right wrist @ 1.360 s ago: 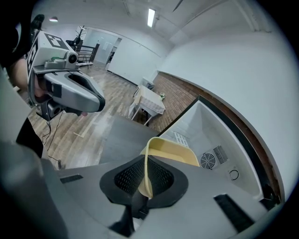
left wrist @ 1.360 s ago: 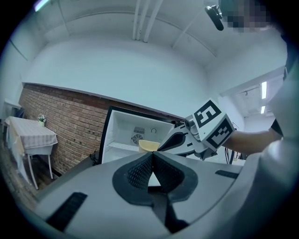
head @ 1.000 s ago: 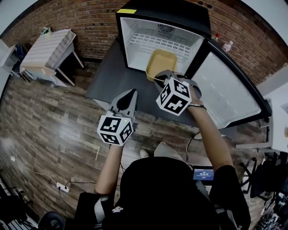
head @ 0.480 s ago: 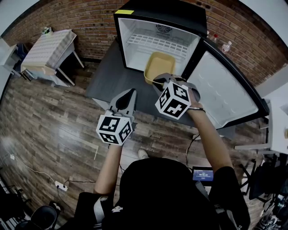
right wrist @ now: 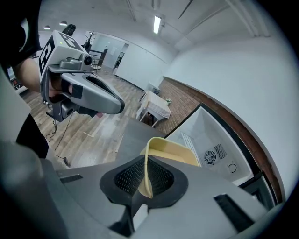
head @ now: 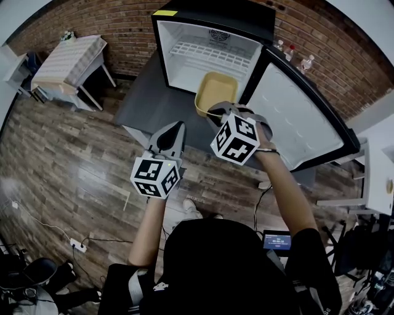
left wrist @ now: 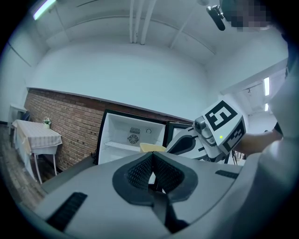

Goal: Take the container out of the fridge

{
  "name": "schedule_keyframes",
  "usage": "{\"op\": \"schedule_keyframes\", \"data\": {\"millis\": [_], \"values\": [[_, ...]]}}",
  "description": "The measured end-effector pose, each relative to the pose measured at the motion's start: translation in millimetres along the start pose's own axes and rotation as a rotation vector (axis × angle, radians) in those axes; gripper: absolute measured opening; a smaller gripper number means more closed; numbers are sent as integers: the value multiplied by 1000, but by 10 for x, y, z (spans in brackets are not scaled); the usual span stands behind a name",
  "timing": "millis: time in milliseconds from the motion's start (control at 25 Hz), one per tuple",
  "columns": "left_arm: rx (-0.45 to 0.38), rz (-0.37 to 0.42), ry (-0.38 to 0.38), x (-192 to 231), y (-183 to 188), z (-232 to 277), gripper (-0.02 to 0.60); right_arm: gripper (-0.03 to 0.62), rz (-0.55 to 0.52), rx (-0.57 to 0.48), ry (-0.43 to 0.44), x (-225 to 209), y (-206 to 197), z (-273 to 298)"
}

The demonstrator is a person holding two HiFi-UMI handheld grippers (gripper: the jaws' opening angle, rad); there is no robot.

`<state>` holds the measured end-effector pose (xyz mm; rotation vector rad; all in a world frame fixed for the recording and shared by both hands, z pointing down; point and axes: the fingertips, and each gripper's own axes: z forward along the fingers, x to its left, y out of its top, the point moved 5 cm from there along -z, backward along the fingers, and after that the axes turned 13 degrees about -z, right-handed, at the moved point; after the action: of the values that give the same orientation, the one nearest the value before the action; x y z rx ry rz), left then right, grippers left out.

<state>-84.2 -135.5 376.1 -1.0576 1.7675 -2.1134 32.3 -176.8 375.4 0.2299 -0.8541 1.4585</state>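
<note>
A small black fridge [head: 212,18] stands open, its white inside showing. A shallow yellow container [head: 215,91] sticks out of the fridge's mouth, over the dark grey top [head: 144,104] in front. My right gripper [head: 217,112] is shut on the container's near rim. In the right gripper view the thin yellow wall [right wrist: 145,179] sits pinched between the ribbed pads, and the tray [right wrist: 170,151] reaches toward the fridge. My left gripper [head: 179,125] hovers left of the container, shut and empty. Its closed jaws [left wrist: 152,161] point at the fridge.
The fridge door [head: 295,123] hangs wide open to the right. A wire shelf [head: 209,55] crosses the fridge inside. A table with a checked cloth [head: 68,58] stands at the left by the brick wall. Small bottles [head: 289,52] stand behind the door.
The right gripper has drawn the yellow container a little farther out of the fridge toward me. The left gripper has stayed about where it was.
</note>
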Motion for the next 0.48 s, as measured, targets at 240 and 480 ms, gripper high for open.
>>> {"op": "schedule_keyframes", "data": {"millis": [240, 480], "values": [[-1, -1, 12, -315, -129, -130, 14, 51, -11, -7, 5, 207, -114, -251], [-2, 6, 19, -573, -209, -231, 14, 51, -13, -23, -1, 390, -189, -465]]}}
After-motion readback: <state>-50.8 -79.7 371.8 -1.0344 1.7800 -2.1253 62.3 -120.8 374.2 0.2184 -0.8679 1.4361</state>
